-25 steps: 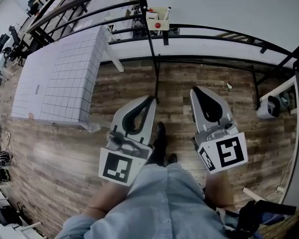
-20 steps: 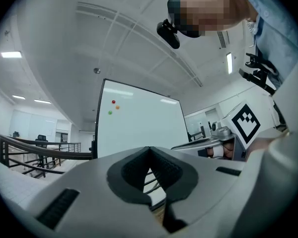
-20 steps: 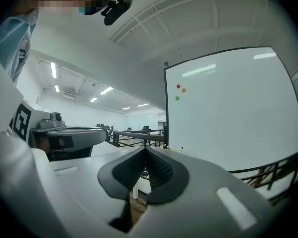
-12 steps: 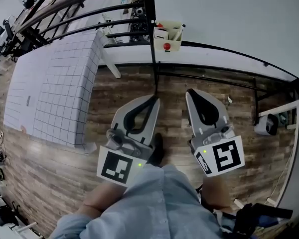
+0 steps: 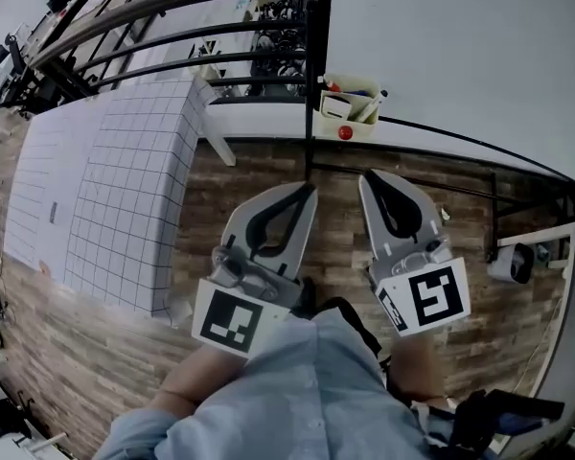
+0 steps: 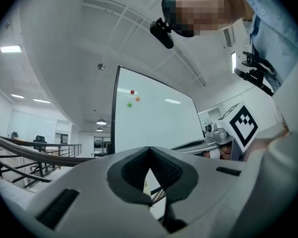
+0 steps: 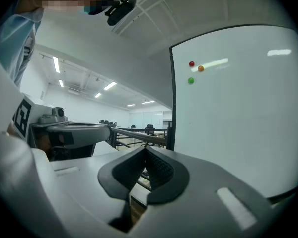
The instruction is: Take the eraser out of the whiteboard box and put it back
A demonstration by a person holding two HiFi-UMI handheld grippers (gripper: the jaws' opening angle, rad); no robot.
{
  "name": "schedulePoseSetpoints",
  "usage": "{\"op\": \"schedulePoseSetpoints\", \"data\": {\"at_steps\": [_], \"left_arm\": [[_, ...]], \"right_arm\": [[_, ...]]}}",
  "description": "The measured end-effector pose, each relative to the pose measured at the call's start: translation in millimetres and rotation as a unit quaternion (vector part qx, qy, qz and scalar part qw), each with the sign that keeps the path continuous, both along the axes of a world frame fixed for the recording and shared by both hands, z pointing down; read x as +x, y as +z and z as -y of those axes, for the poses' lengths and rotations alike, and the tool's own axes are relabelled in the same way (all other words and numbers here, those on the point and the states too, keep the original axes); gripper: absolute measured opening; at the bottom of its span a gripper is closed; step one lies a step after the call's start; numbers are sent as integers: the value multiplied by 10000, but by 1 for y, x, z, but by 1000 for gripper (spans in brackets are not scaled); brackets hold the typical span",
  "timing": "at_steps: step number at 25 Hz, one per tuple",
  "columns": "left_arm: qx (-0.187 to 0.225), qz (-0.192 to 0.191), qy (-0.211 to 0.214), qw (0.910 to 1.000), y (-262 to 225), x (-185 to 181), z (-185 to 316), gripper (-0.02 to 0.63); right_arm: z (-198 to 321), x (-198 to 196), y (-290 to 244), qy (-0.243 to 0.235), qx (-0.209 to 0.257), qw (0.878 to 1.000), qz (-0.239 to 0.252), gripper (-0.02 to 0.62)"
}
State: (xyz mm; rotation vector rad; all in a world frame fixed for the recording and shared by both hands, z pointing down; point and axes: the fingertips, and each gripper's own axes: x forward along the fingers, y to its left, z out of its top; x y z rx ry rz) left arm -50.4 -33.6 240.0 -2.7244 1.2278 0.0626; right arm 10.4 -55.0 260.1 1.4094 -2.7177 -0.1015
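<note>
A cream whiteboard box hangs on the lower rail of the whiteboard, with markers and a white-and-red item inside. I cannot pick out the eraser for sure. A red magnet sits just below the box. My left gripper and right gripper are held side by side over the wooden floor, short of the box and pointing at the board. Both are shut with nothing in them. The left gripper view shows the pads meeting at the left gripper, and the right gripper view shows the same at the right gripper.
A table with a white grid cover stands at the left. Black railings run behind it. The whiteboard's black stand bars cross the floor ahead. A white device lies at the right. Coloured magnets dot the board.
The whiteboard and its box have come closer and lower in the head view. Both grippers have advanced together toward the board and stayed shut.
</note>
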Motion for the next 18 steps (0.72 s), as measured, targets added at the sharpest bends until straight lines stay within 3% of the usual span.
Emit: {"op": "schedulePoseSetpoints", "data": {"at_steps": [13,18], "left_arm": [[66,-70,93,9999,-9,13,62,-2],[-113,-77,-43,9999,2,15,100,-2]], "right_arm": [[63,10,0,-57,-14,9996,-266,10],[100,12,18,-241,-242,9988,-363,20]]}}
